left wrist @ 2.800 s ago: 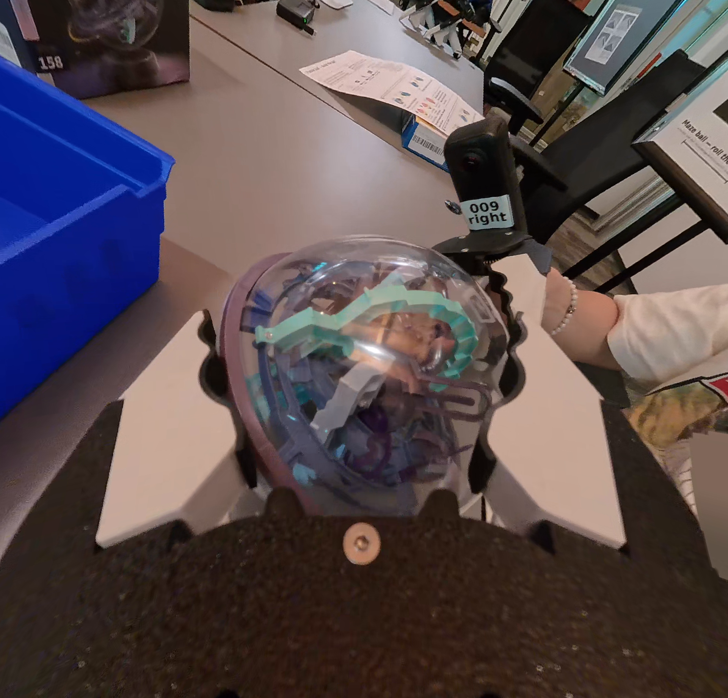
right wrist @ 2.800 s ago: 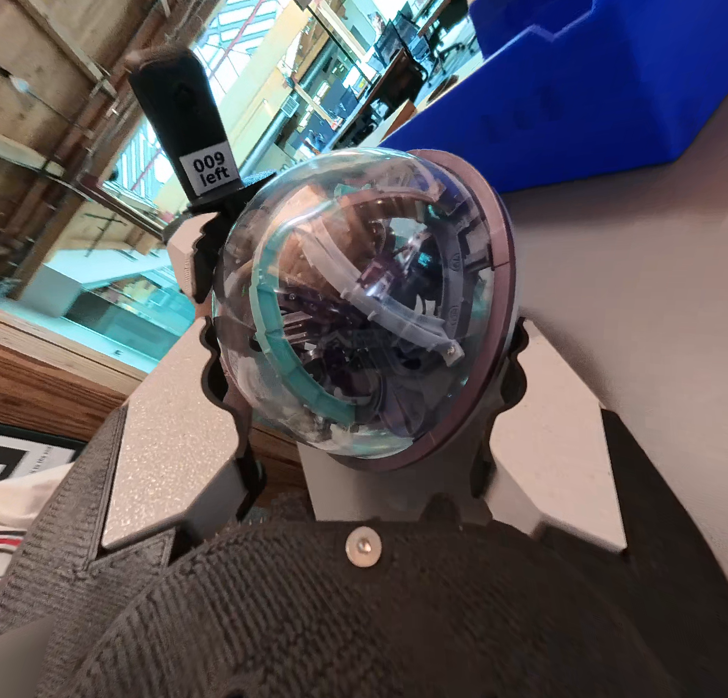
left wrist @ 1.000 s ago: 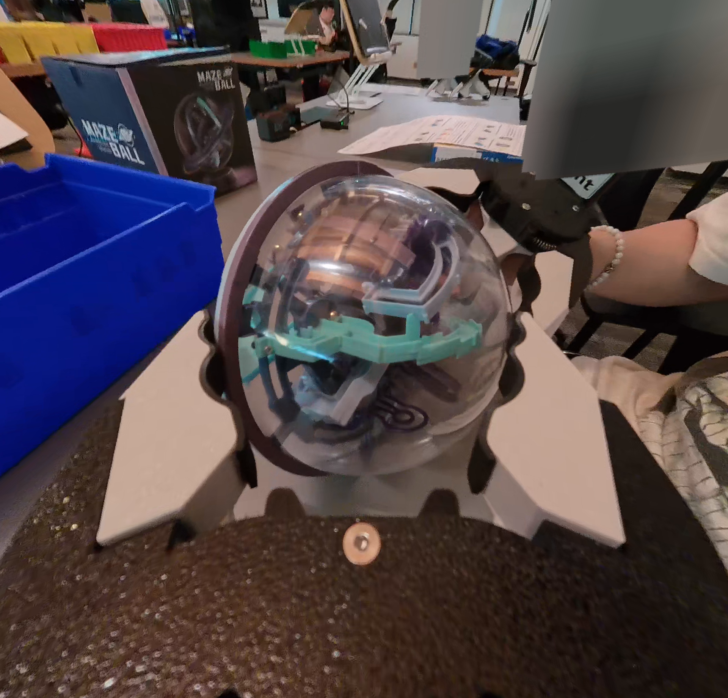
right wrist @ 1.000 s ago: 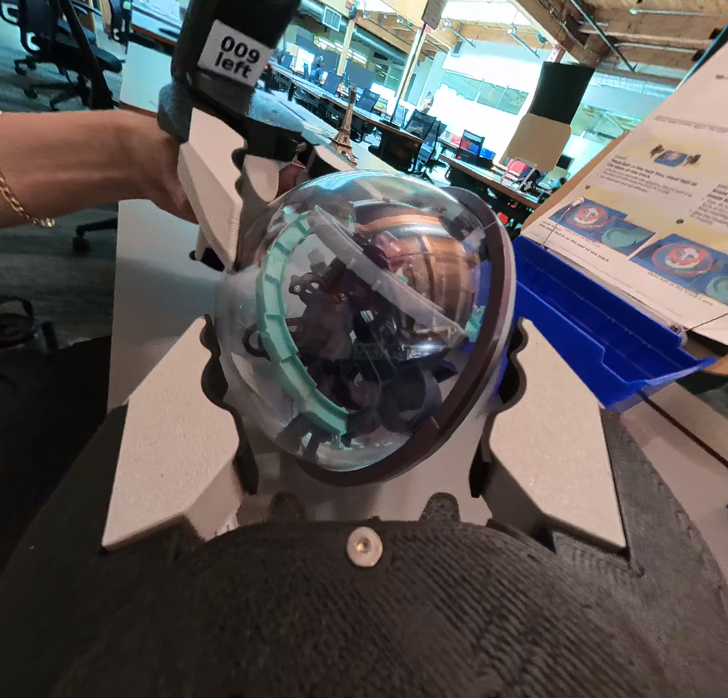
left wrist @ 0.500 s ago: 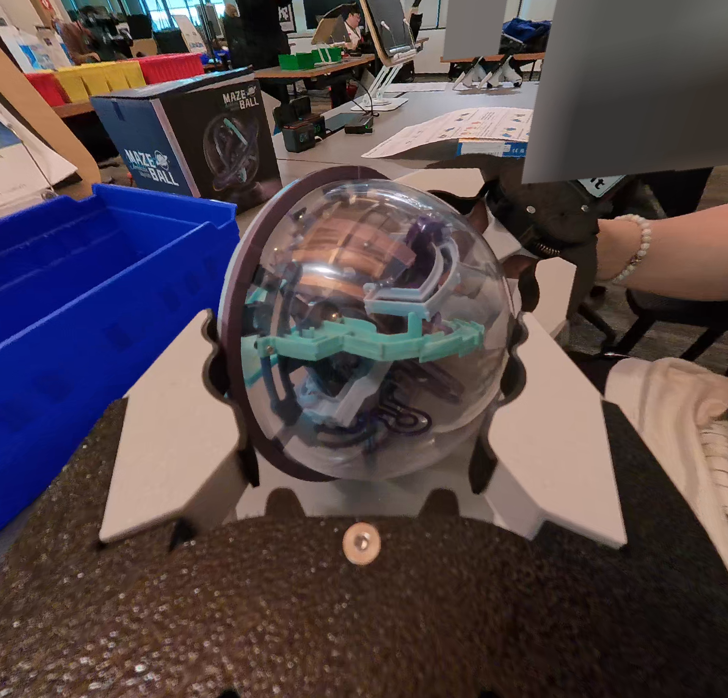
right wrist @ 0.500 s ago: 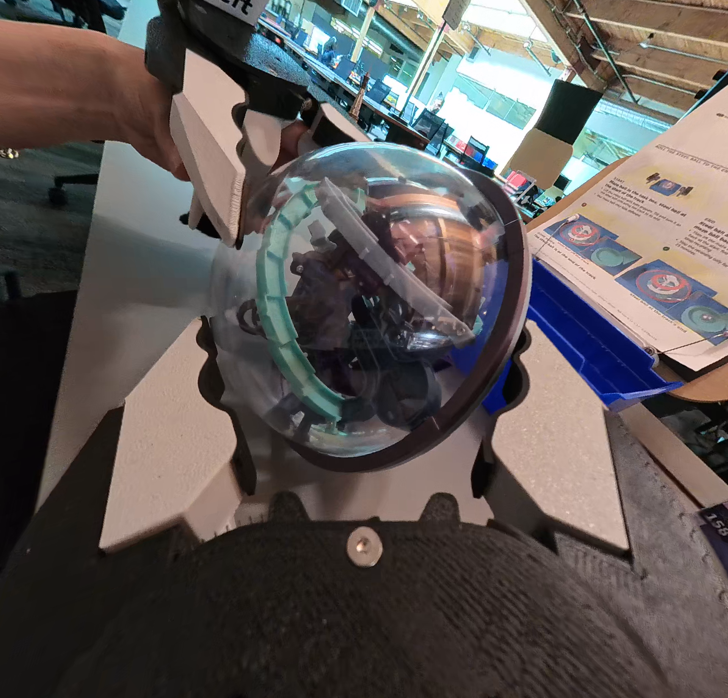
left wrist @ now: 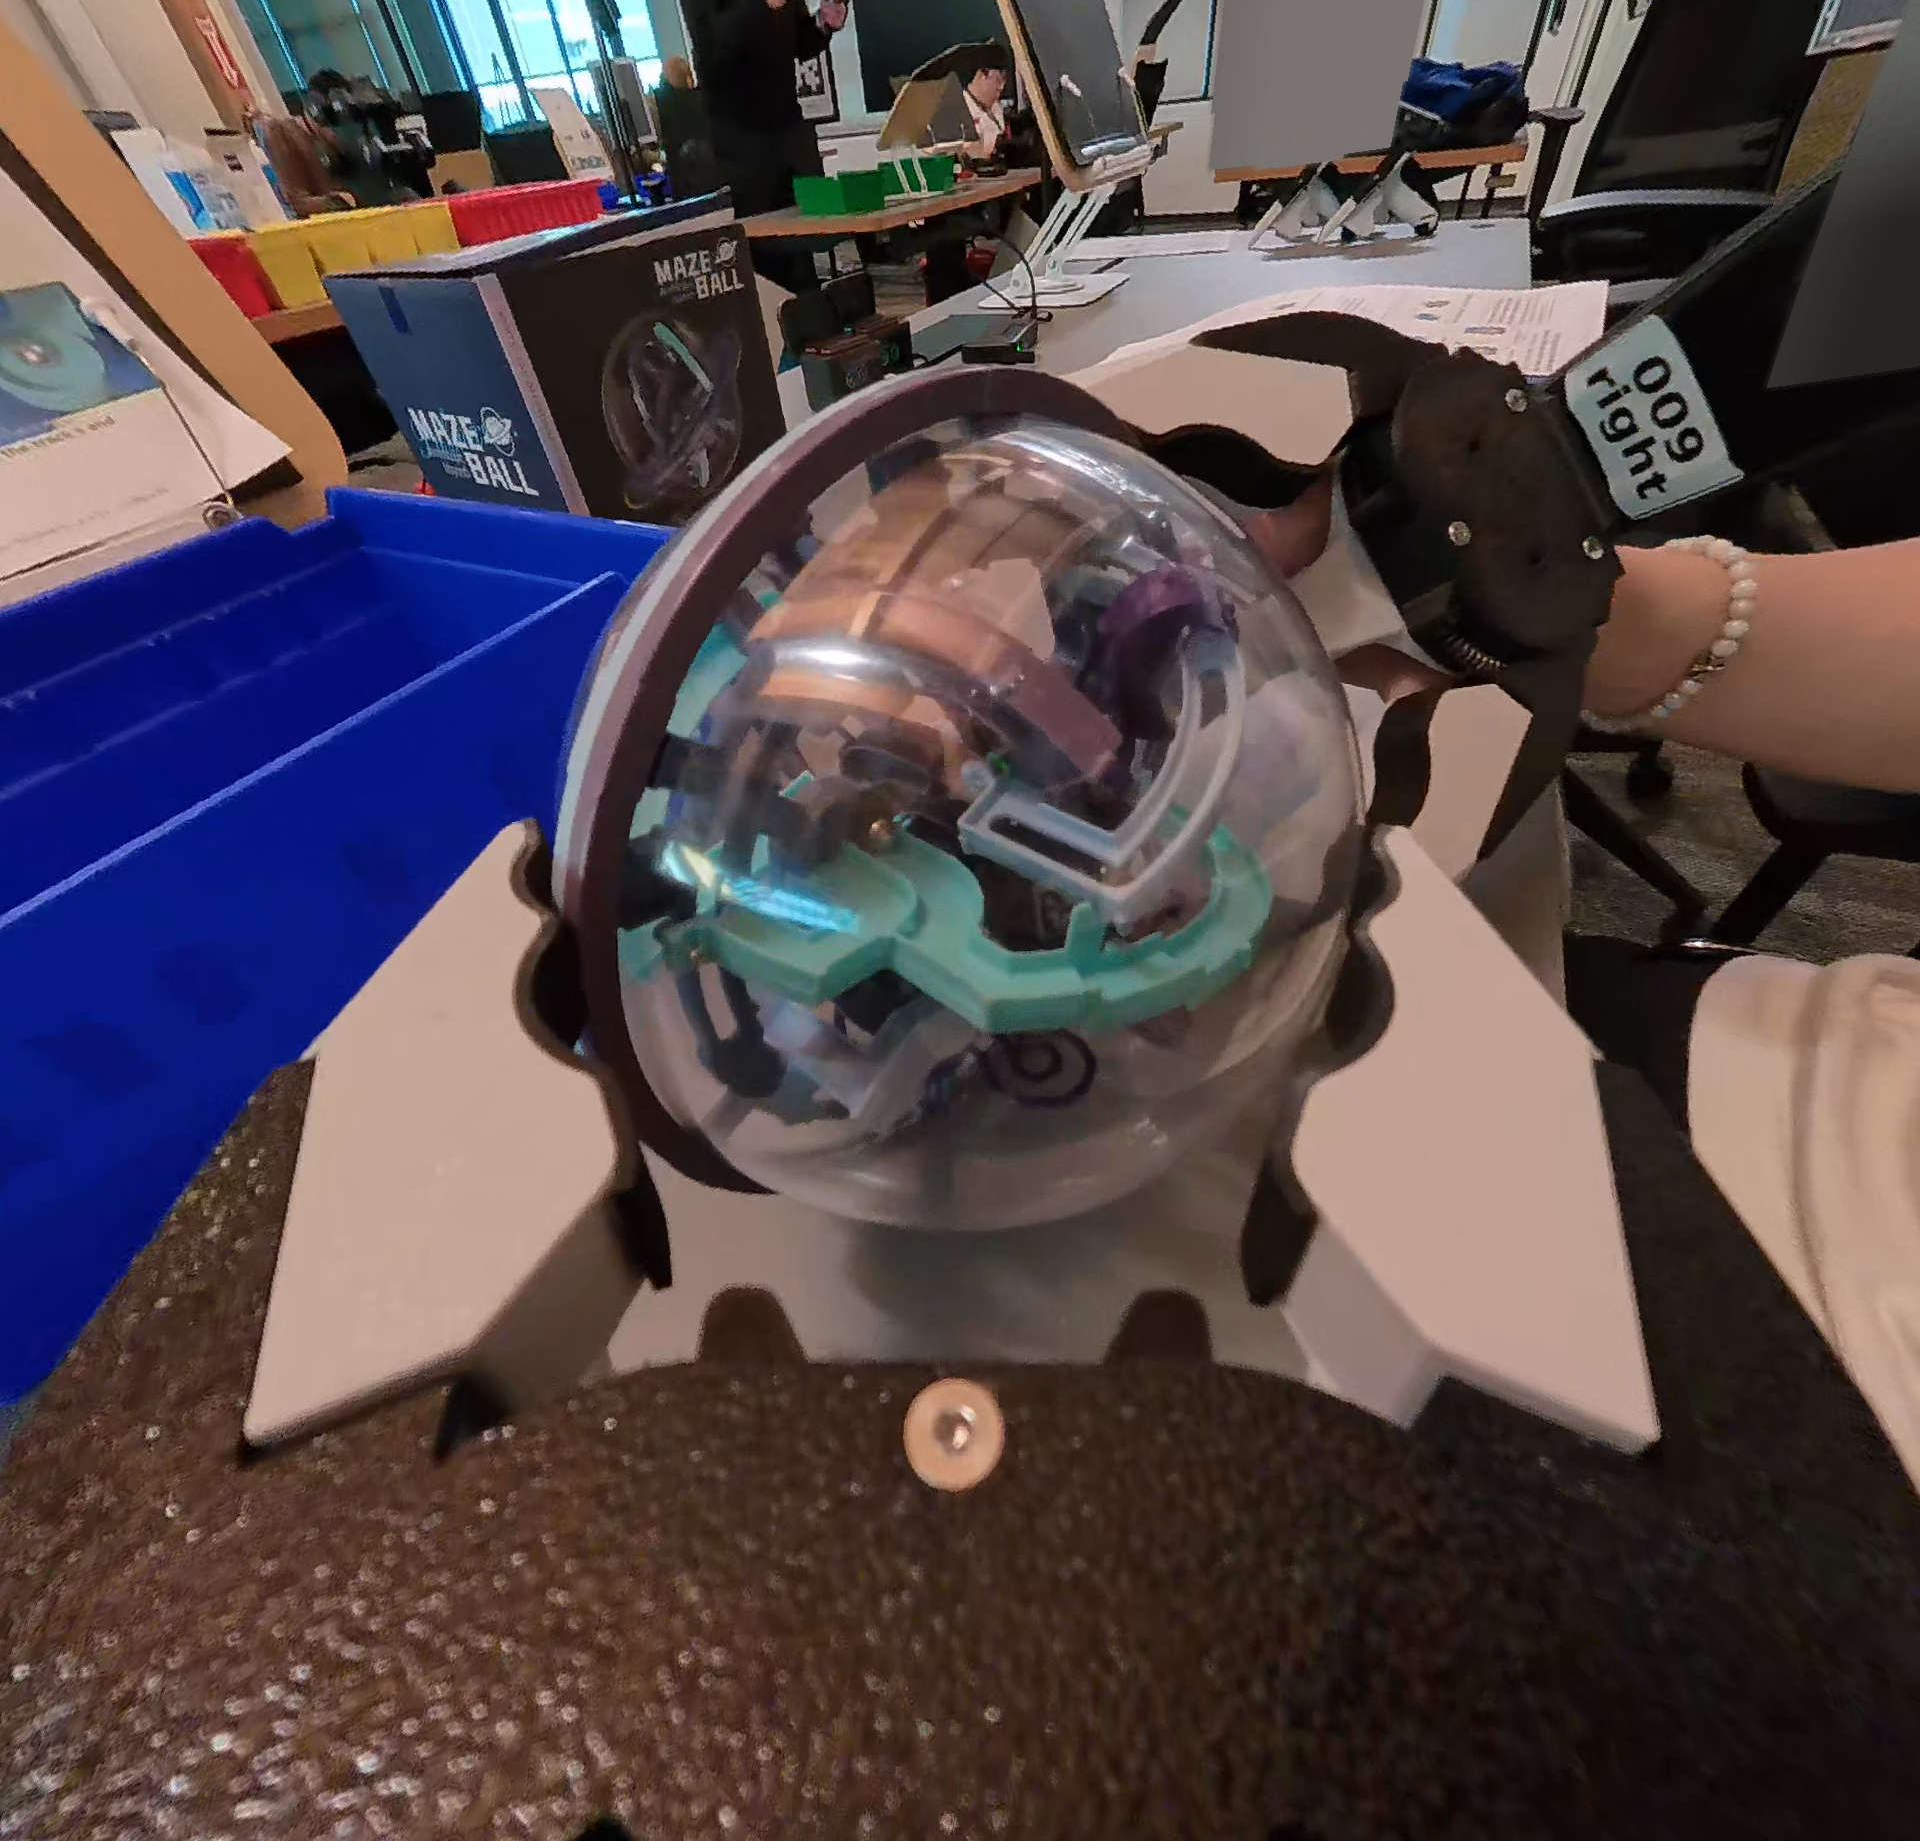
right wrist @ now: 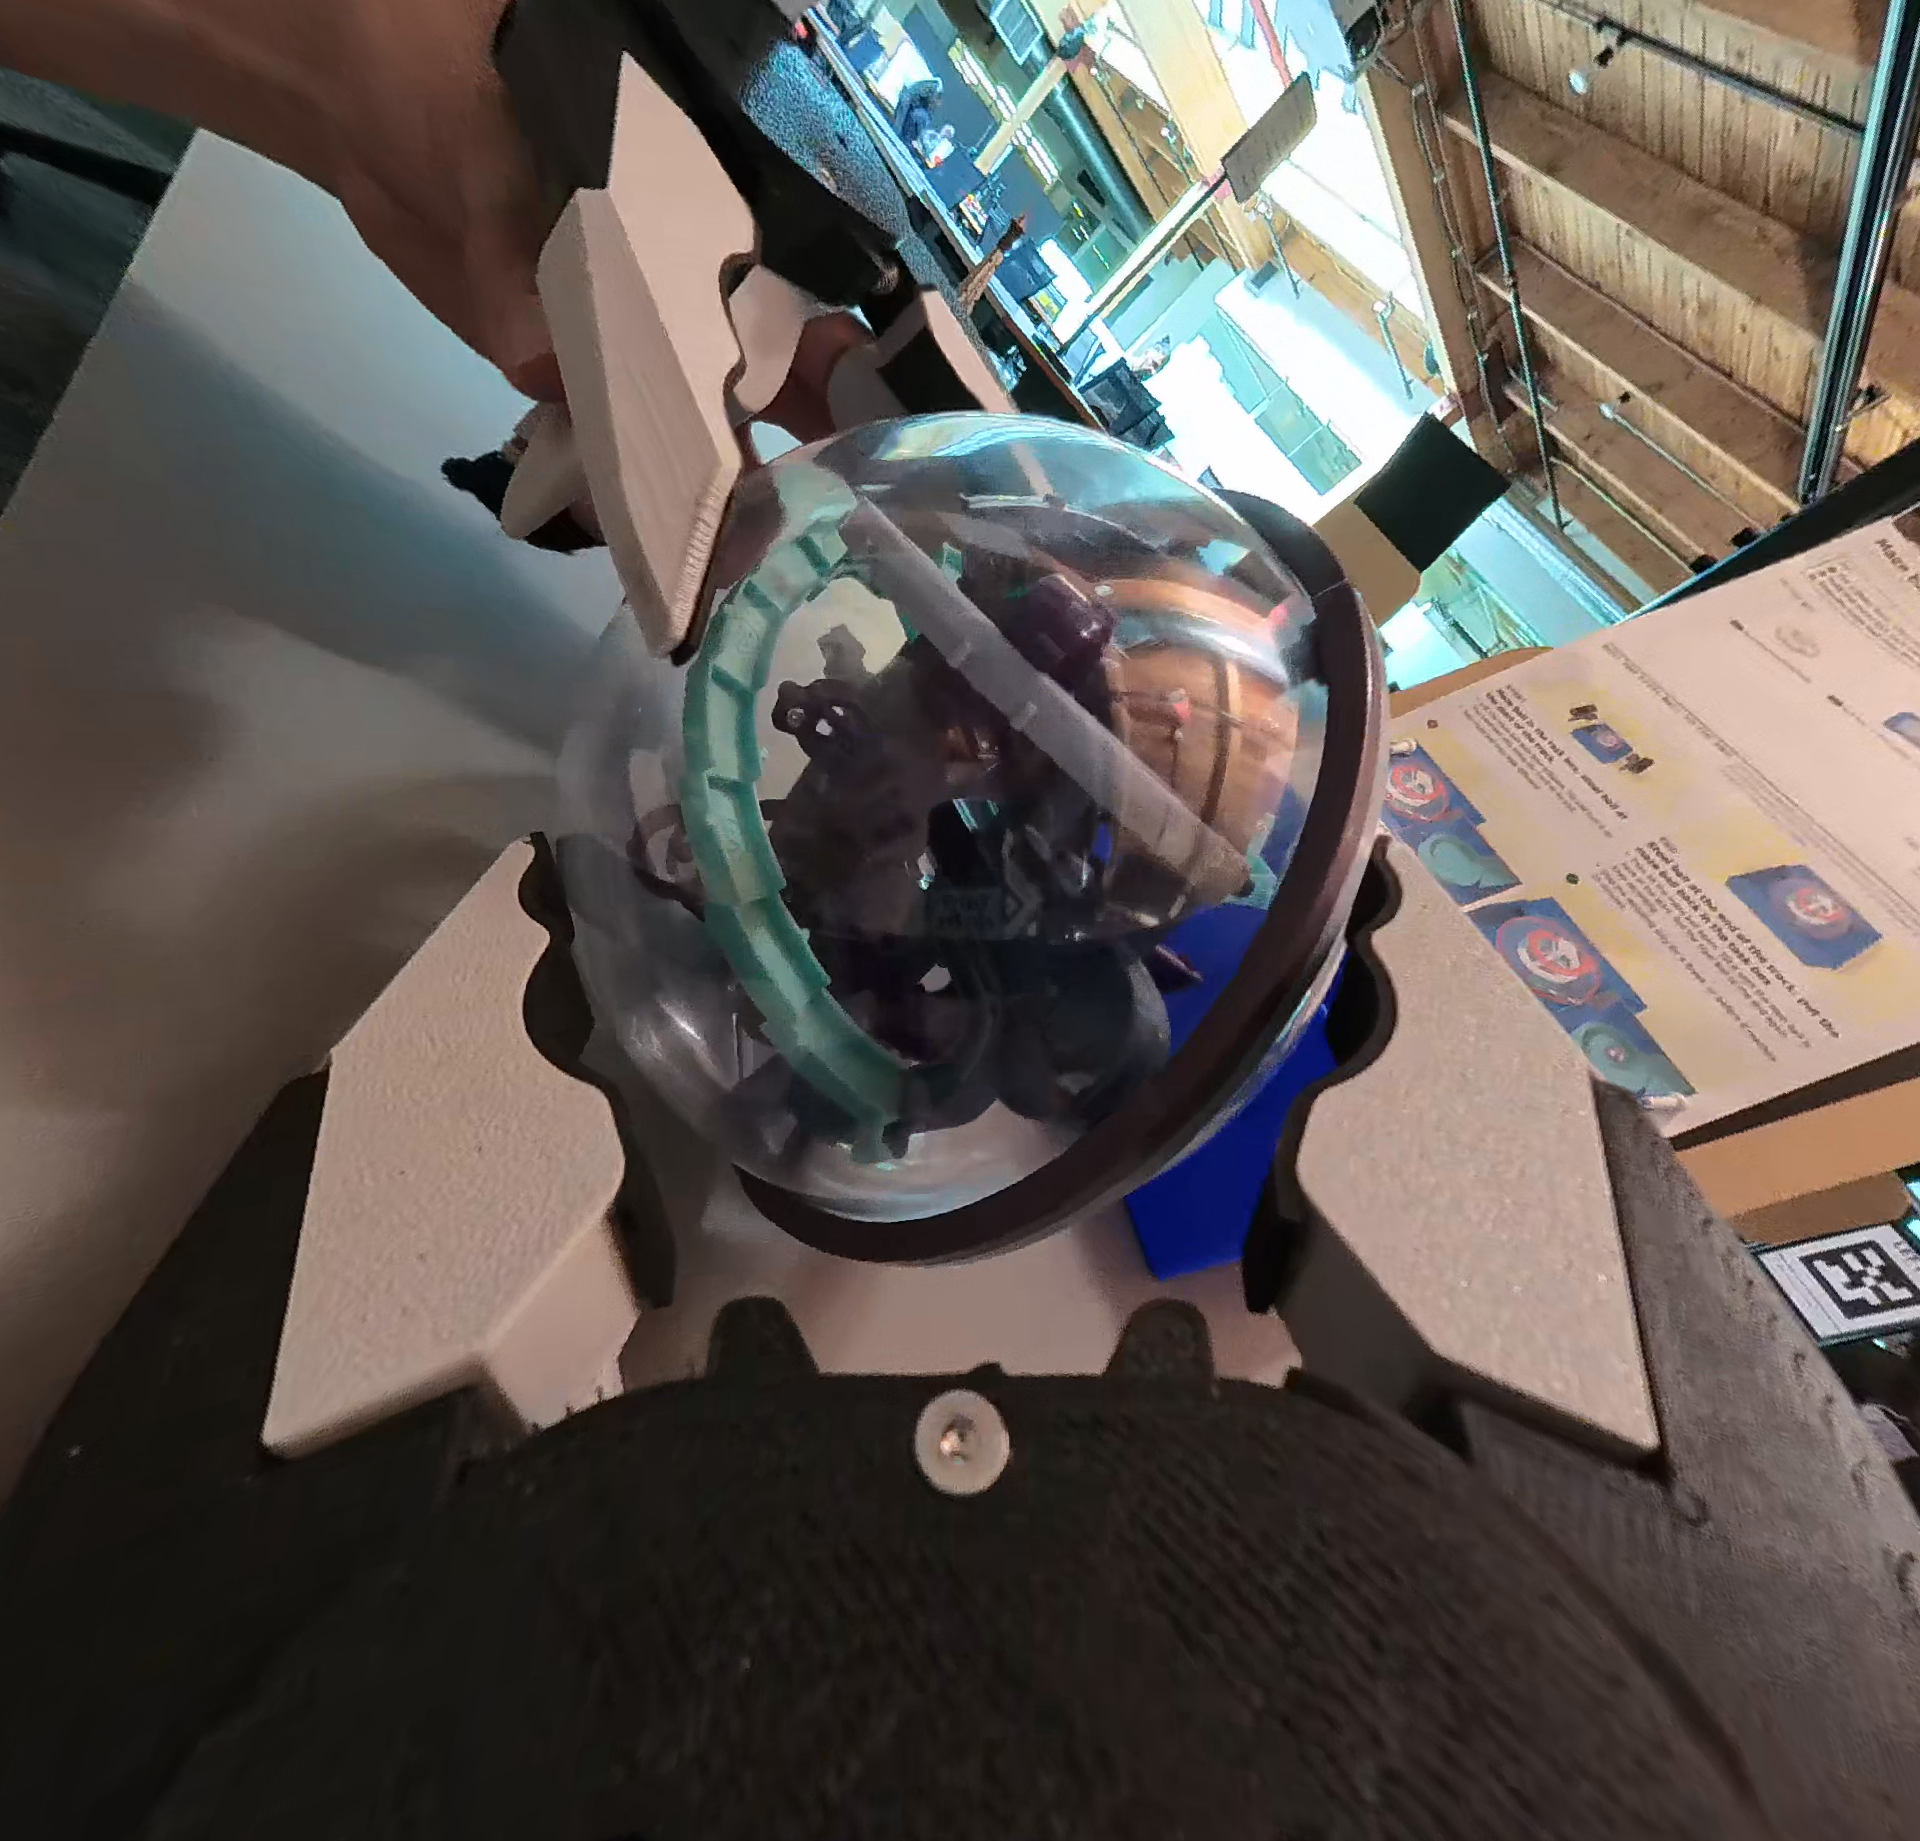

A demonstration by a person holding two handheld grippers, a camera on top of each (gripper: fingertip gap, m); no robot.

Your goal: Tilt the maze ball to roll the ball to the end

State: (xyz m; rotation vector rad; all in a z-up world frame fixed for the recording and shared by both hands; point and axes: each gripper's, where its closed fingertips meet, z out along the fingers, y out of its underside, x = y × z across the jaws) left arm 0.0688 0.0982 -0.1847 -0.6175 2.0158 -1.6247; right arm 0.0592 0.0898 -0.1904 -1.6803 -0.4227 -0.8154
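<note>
The maze ball (left wrist: 956,815) is a clear sphere with a dark purple ring and teal, grey and copper tracks inside. It is held in the air between both grippers. My left gripper (left wrist: 956,856) is shut on it, with one white finger on each side. My right gripper (left wrist: 1320,586) grips it from the far right side. In the right wrist view the maze ball (right wrist: 966,835) sits tilted between my right gripper's (right wrist: 956,856) fingers, and my left gripper (right wrist: 790,441) presses on its upper left. A small shiny ball (left wrist: 881,831) shows near the teal track.
A blue bin (left wrist: 260,752) stands close on the left. The dark maze ball box (left wrist: 561,409) is behind it. A cardboard board with an instruction sheet (right wrist: 1662,804) leans at the bin. The grey table (right wrist: 260,700) lies below. Papers (left wrist: 1455,316) and office chairs are at the back right.
Both grippers have kept hold and turned the ball. The teal track sits lower in the left view. The right view has rolled further towards the ceiling, and the left gripper rose in it.
</note>
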